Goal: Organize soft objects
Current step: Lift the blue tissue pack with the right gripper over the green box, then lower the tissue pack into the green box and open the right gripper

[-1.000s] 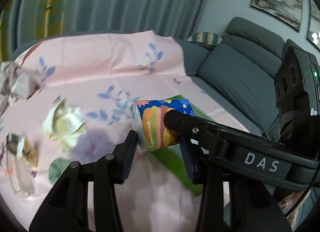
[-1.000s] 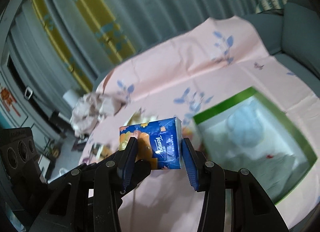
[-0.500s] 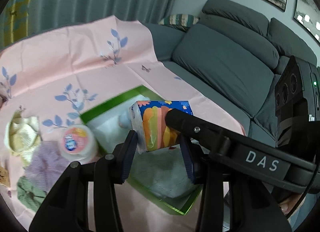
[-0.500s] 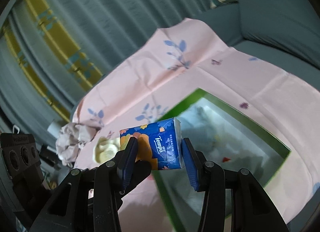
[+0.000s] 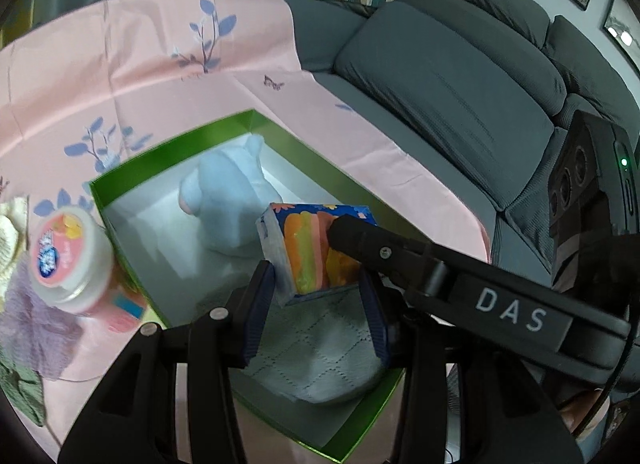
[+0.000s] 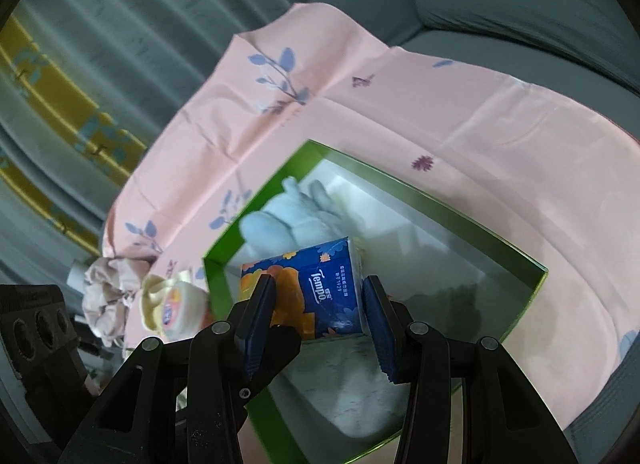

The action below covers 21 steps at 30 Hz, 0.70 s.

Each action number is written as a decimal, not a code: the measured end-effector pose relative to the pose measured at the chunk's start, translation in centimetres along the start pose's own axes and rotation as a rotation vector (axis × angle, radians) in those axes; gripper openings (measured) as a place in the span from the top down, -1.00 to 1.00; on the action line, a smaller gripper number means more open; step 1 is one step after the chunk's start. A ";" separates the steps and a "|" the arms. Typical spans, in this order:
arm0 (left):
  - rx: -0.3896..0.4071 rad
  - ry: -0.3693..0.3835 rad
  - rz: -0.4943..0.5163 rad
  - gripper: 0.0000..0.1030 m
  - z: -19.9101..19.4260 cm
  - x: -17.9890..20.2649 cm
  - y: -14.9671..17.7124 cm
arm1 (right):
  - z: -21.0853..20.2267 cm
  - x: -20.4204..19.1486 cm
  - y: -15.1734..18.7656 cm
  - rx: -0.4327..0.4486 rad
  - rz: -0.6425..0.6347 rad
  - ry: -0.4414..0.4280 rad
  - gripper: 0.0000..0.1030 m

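A blue Tempo tissue pack (image 5: 316, 252) (image 6: 320, 288) with orange flower print hangs just above the open green box (image 5: 172, 140) (image 6: 440, 204). My left gripper (image 5: 320, 292) is shut on its short sides. My right gripper (image 6: 318, 304) is shut on the same pack from another side, and one of its fingers (image 5: 384, 248) crosses the left wrist view. Inside the box lie a pale blue plush toy (image 5: 232, 204) (image 6: 288, 224) and a folded grey-blue quilted cloth (image 5: 320, 364) (image 6: 352, 384). The pack hovers between the two.
A pink floral sheet (image 5: 120, 64) covers the surface under the box. Left of the box stand a pink-lidded jar (image 5: 68, 256), a purple cloth (image 5: 36, 336), a green cloth (image 5: 20, 388) and a crumpled beige cloth (image 6: 108, 296). A grey sofa (image 5: 460, 84) rises at the right.
Both grippers carried the tissue pack together from over the pink sheet to above the green box and sank lower. Their hold on the pack stayed the same.
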<state>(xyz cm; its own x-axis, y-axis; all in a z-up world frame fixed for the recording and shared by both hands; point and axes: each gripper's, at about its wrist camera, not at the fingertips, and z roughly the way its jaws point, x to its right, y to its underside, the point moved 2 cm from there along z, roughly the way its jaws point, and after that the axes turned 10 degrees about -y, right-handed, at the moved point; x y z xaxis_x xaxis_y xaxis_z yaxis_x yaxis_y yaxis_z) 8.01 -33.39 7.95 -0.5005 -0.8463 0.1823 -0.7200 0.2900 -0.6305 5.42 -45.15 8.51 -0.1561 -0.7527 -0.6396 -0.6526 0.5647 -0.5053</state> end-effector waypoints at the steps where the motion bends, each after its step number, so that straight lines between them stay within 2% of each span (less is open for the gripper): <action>1: -0.009 0.002 -0.003 0.20 0.3 0.1 0.0 | 0.1 0.2 0.0 -0.004 0.006 0.007 0.06; 21: -0.130 0.060 -0.060 0.19 3.2 0.7 0.8 | 1.2 2.5 0.1 -0.053 0.046 0.138 0.06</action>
<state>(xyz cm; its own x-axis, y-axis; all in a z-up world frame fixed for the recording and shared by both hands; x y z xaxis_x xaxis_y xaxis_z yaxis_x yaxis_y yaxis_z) 8.63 -35.16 5.11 -0.4800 -0.8367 0.2636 -0.8033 0.2985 -0.5153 5.84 -46.61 6.15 -0.2851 -0.7679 -0.5736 -0.6798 0.5839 -0.4438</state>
